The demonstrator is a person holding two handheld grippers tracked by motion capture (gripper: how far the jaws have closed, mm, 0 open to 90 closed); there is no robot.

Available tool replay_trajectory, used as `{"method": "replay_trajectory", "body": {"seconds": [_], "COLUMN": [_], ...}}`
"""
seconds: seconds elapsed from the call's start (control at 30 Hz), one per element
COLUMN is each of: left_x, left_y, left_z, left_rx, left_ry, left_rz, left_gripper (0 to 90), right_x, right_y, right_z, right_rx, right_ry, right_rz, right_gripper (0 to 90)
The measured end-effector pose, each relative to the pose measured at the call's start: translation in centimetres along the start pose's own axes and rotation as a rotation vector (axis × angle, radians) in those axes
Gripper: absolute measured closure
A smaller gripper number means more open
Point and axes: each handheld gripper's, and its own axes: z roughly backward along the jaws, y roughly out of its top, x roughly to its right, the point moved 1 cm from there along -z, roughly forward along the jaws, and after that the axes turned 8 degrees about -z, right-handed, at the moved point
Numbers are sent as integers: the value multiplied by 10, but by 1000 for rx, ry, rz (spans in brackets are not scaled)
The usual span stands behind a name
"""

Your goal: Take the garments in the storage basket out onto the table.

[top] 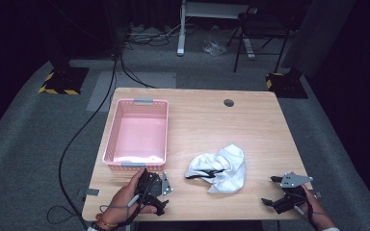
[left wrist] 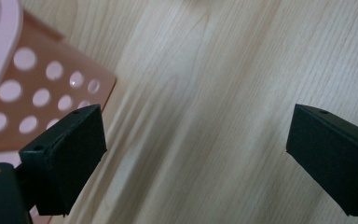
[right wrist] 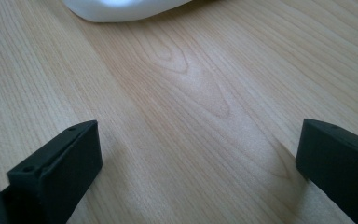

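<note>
We have not started: the crumpled white cloth (top: 219, 168) lies untouched near the wooden bench's (top: 250, 120) front edge, the pink perforated plastic basket (top: 137, 132) empty; our left gripper (top: 155, 185) and right gripper (top: 282, 192) hold jaws wide.

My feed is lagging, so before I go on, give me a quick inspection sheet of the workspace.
Surface: wooden table, light wood, with a round grommet hole near the far edge.
Job's things: crumpled white cloth with dark trim, lying right of the empty pink basket.
Clutter: nothing seen.
Grippers: left claw open, at the near edge beside the basket; right claw open, right of the cloth, holding nothing.
Cables: black cables run along the floor left of the table.
Surroundings: grey floor; hazard-striped stand bases; white frame legs behind.
</note>
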Motion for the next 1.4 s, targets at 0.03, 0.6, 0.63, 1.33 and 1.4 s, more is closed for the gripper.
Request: {"method": "replay_trajectory", "body": {"seconds": [0.03, 0.6, 0.63, 1.33, 1.4], "left_x": [0, -4, -4, -15, -16], "left_y": [-3, -41, -43, -81, -87], "left_z": [0, 0, 0, -6, -6], "left_rx": [1, 31, 30, 119, 132], "left_ry": [-8, -12, -10, -9, -6], "left_rz": [10, 134, 141, 305, 329], "left_gripper": [41, 41, 41, 36, 33], "right_x": [0, 0, 0, 0, 0], "right_y": [0, 0, 0, 0, 0], "right_z": [0, 0, 0, 0, 0], "right_rx": [0, 0, 0, 0, 0], "right_ry": [0, 0, 0, 4, 4], "right_rz": [0, 0, 0, 4, 4], "right_gripper": [4, 4, 3, 3, 4]}}
